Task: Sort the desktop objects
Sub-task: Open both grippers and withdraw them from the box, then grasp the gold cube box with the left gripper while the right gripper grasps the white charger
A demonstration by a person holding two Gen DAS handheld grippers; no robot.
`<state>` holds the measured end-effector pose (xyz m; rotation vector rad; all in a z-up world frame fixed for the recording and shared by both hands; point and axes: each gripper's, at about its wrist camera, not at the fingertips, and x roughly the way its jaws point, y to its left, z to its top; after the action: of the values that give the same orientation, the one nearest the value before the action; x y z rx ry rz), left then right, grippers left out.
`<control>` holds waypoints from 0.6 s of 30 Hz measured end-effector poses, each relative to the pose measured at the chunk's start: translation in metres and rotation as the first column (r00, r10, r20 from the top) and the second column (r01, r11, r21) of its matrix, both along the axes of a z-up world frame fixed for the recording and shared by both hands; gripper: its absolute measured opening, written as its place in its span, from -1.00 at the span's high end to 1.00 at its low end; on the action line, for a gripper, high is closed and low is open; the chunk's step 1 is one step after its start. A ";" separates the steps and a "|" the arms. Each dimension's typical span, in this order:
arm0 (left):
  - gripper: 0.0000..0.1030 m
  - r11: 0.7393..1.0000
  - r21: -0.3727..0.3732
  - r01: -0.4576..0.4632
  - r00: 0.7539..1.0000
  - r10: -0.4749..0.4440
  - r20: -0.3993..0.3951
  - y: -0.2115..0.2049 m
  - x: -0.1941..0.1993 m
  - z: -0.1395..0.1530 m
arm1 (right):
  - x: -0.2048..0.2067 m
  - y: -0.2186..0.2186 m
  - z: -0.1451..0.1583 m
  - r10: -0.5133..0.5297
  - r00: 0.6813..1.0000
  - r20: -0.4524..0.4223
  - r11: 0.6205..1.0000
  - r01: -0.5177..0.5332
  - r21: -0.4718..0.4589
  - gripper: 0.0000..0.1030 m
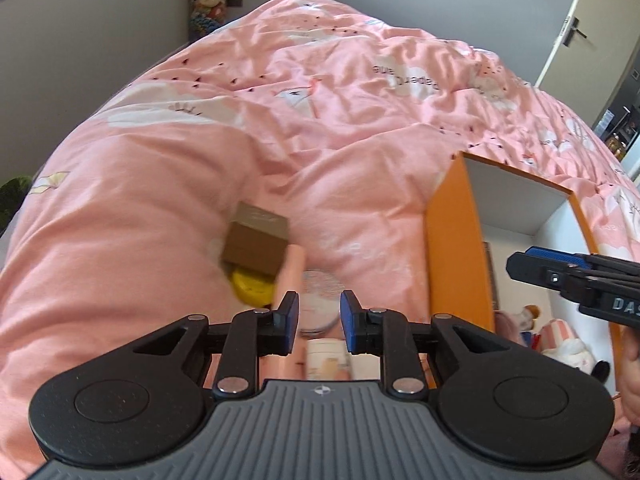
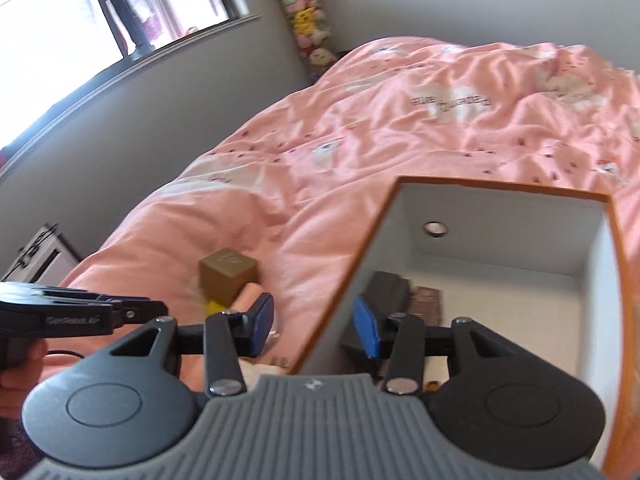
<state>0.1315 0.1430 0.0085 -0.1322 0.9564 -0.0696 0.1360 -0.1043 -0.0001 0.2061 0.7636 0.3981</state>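
Orange box (image 2: 500, 240) under the empty, parted right gripper (image 2: 316, 328); left gripper (image 1: 319, 320) narrow, empty

A bed covered by a rumpled pink duvet (image 1: 328, 112) with white cloud prints is seen stretching ahead of the gripper. A column of stuffed toys (image 2: 306, 20) is stacked in the far corner against grey walls. A bright window (image 2: 80, 8) is seen far to the left, a white door (image 1: 592, 20) far right.
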 end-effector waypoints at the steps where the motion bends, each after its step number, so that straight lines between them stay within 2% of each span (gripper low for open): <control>1: 0.50 1.000 -0.001 -0.006 1.000 0.006 -0.002 0.006 0.000 0.000 | 0.003 0.007 0.002 0.031 0.999 -0.011 1.000 -0.031 0.001 0.09; 5: 0.50 0.999 -0.026 -0.026 1.000 0.026 -0.018 0.027 0.003 -0.003 | 0.022 0.035 0.004 0.107 0.992 -0.072 0.994 -0.109 -0.023 0.19; 9: 0.46 0.996 -0.073 -0.043 0.998 0.039 -0.056 0.040 0.010 -0.011 | 0.042 0.065 -0.006 0.152 0.974 -0.171 0.986 -0.161 -0.045 0.19; 12: 0.44 0.994 -0.104 -0.026 0.996 0.018 -0.084 0.043 0.014 -0.020 | 0.052 0.089 -0.018 0.174 0.959 -0.225 0.974 -0.201 -0.100 0.19; 15: 0.44 0.994 -0.102 -0.026 0.995 0.017 -0.095 0.045 0.020 -0.027 | 0.065 0.108 -0.032 0.184 0.940 -0.287 0.960 -0.235 -0.154 0.20; 18: 0.42 0.991 -0.126 -0.042 0.995 0.029 -0.100 0.053 0.029 -0.030 | 0.079 0.120 -0.047 0.175 0.919 -0.354 0.952 -0.249 -0.177 0.20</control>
<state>0.1600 0.1959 -0.0211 -0.2732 1.0477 -0.0923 0.2145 0.0154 -0.0472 -0.0212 1.1659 0.4887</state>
